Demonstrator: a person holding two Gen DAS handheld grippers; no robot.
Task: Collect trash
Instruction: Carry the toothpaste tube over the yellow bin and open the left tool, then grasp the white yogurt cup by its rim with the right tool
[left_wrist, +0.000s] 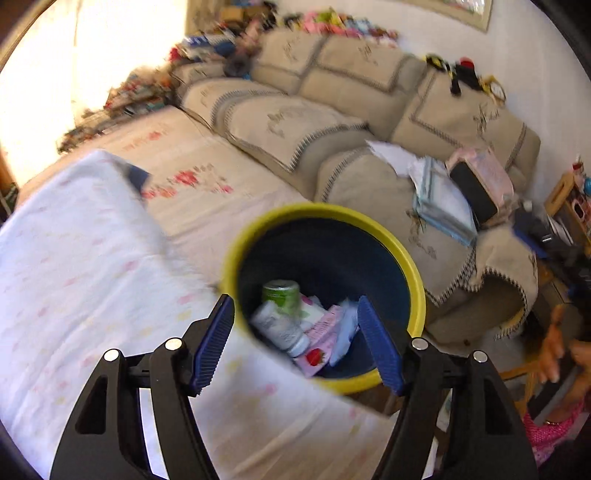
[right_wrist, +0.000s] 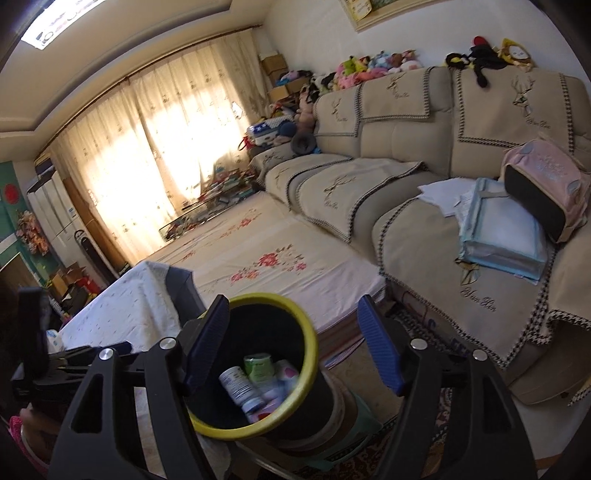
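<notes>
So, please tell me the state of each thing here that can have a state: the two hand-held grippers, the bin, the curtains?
Left hand-held gripper: open, nothing between the pads.
Right hand-held gripper: open, empty.
Yellow-rimmed bin: upright, no lid, partly filled with trash.
Green can: inside the bin.
White bottle: inside the bin, lying tilted.
Curtains: drawn shut, sunlit.
Pink bag: lying on the sofa.

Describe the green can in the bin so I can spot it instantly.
Find the yellow-rimmed bin beside the beige sofa. Among its trash, the green can stands nearest the back wall, behind a white bottle. Only it is green.
</notes>
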